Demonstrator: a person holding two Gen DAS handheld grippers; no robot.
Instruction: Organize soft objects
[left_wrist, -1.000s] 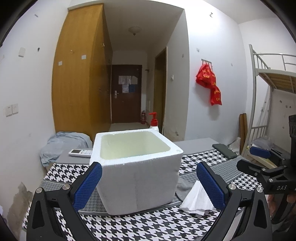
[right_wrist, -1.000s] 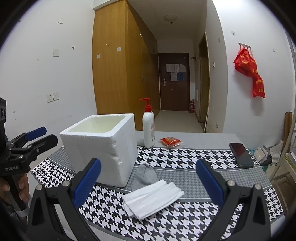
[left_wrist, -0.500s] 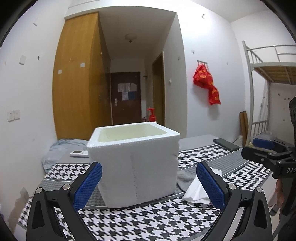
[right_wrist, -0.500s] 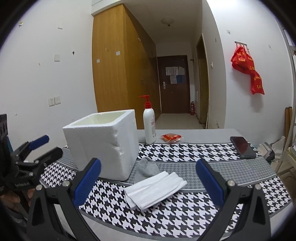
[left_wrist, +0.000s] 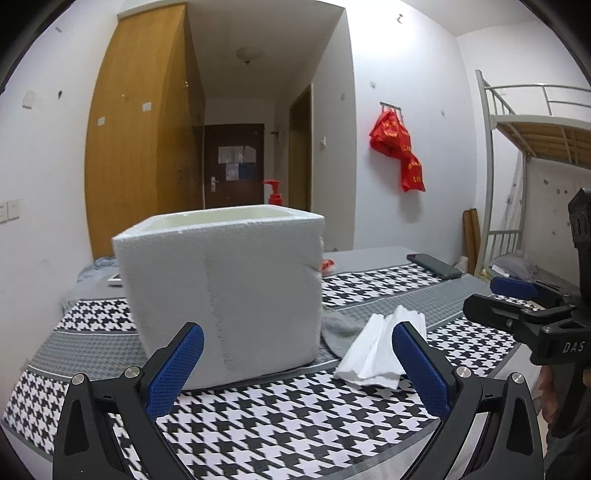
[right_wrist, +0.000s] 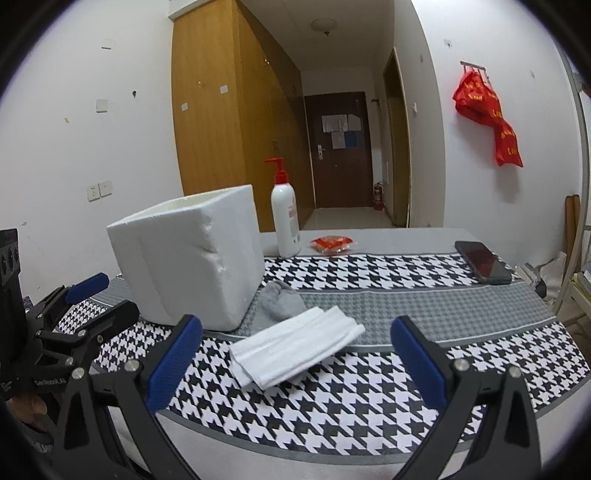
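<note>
— Foam box (right_wrist: 192, 258): open on top, standing on the houndstooth cloth (right_wrist: 388, 387); inside wall pale, bottom hidden by the rim, so contents impossible to tell.

— And the soft things?

— Folded white cloth (right_wrist: 295, 345) lying flat at 4 o'clock from the box; grey sock (right_wrist: 275, 302) between them, touching the box corner, partly covered by the white cloth.

— Grippers?

— Left gripper (left_wrist: 295, 365) low before the box, fingers wide apart, holding nothing. Right gripper (right_wrist: 295, 360) the same, spread over the white cloth without contact. Behind the box at 1 o'clock, pump bottle (right_wrist: 285, 218); only its red pump visible from the left wrist.
</note>
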